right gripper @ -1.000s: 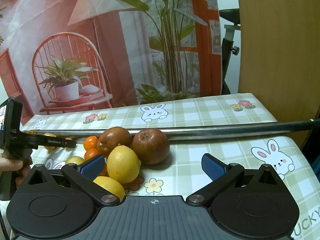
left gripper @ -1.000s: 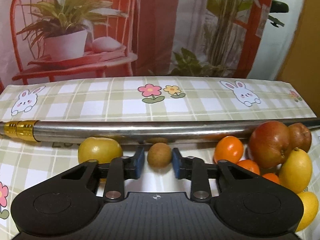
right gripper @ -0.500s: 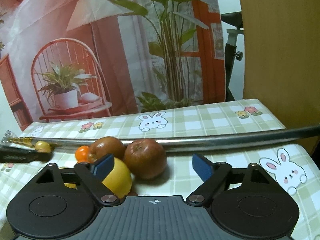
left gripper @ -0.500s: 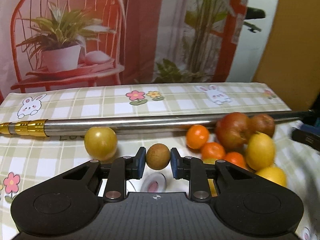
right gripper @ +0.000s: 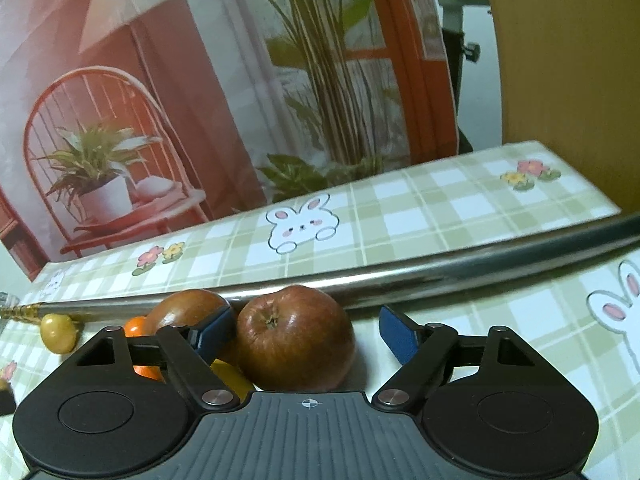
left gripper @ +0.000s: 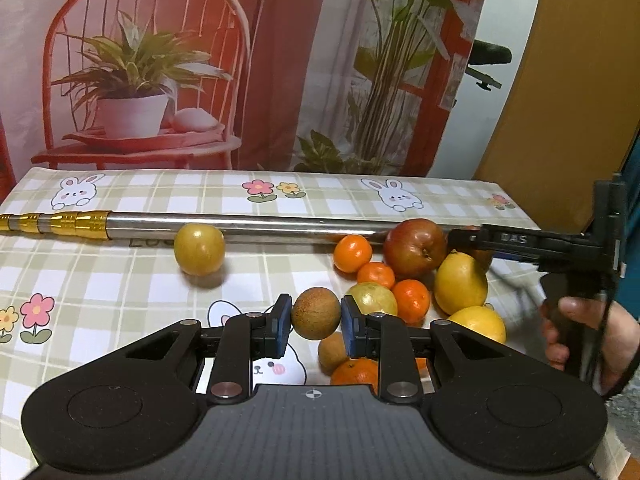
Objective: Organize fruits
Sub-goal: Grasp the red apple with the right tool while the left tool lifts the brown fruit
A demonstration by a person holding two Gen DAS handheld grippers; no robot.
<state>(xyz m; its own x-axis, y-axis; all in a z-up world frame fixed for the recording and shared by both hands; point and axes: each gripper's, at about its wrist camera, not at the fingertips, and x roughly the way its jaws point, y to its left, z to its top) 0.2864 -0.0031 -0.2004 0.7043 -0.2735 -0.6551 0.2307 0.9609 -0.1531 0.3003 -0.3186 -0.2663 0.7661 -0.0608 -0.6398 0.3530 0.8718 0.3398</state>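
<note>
Above the table (left gripper: pixel 120 280), the left tongs (left gripper: pixel 316 322) clamp a small brown fruit (left gripper: pixel 316 319).
It hangs over a bunny print, just left of the pile of oranges (left gripper: pixel 353 253) and lemons (left gripper: pixel 460 283). The right tongs (right gripper: pixel 308 334) gape wide around a red apple (right gripper: pixel 295 336) lying against the steel pole (right gripper: pixel 440 272).

Your left tongs' (left gripper: pixel 316 319) body covers most of the orange (left gripper: pixel 354 372) under it and half of the small brown fruit (left gripper: pixel 331 350) beside it. The metal pole (left gripper: pixel 248 227) runs off the left edge of that view, and the red apple (left gripper: pixel 414 247) hides its far stretch. Your hand (left gripper: pixel 588 340) is cut off at the right edge. In the right wrist view, the tongs' (right gripper: pixel 306 334) frame hides most of a yellow fruit (right gripper: pixel 228 374) and an orange (right gripper: pixel 135 326); the backdrop (right gripper: pixel 200 80) there is blurred.
</note>
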